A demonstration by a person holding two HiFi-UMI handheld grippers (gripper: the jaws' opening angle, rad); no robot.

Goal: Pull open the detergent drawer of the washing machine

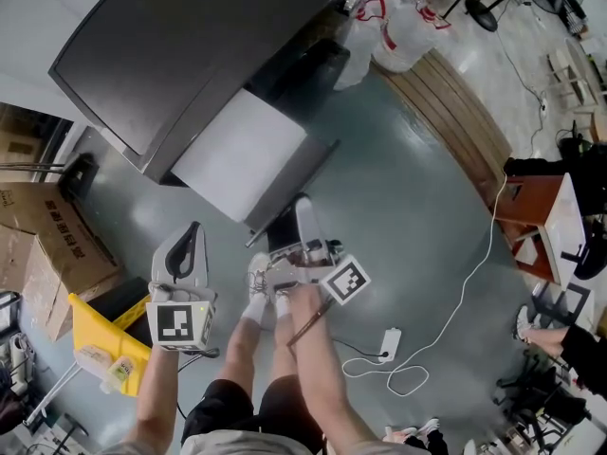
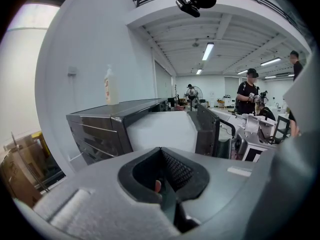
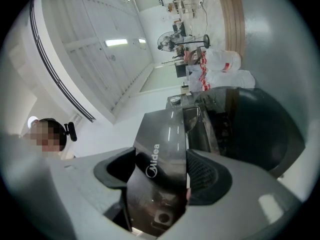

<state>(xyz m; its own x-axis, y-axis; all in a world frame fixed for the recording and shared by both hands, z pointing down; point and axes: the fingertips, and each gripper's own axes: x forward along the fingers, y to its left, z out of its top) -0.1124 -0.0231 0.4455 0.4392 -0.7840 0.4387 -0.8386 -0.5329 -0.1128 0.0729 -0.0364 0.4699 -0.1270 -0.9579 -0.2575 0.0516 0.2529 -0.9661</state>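
Glossy dark plastic fills the right claw (image 3: 161, 174): its two pads are closed on the detergent drawer (image 3: 162, 134), one on each long edge of the drawer's front, which carries a Midea logo. In the right gripper view the front's long axis runs straight away from the claw toward the washing machine (image 1: 242, 154), with the logo face turned up and left. How far the drawer stands out from the machine I cannot tell. From the head view the machine shows a white top and a dark front edge that runs diagonally from upper right to lower left; the drawer sits at the lower-left end of that edge, the end nearest the person. The left claw (image 1: 193, 235) hangs to the left of the machine's near corner, apart from it, pointing up toward the machine, its pads pressed together on nothing. A dark cabinet (image 1: 190, 45) stands against the machine's far-left side, and a pale bottle (image 2: 108, 86) stands upright on its top. A yellow bin (image 1: 100, 335) and cardboard boxes (image 1: 47, 245) lie left of the machine, beyond the left claw. On the grey floor (image 1: 408, 216) to the machine's right, a white cable ends in a power strip (image 1: 389, 342), and plastic bags (image 1: 403, 22) are heaped near the machine's far-right side.
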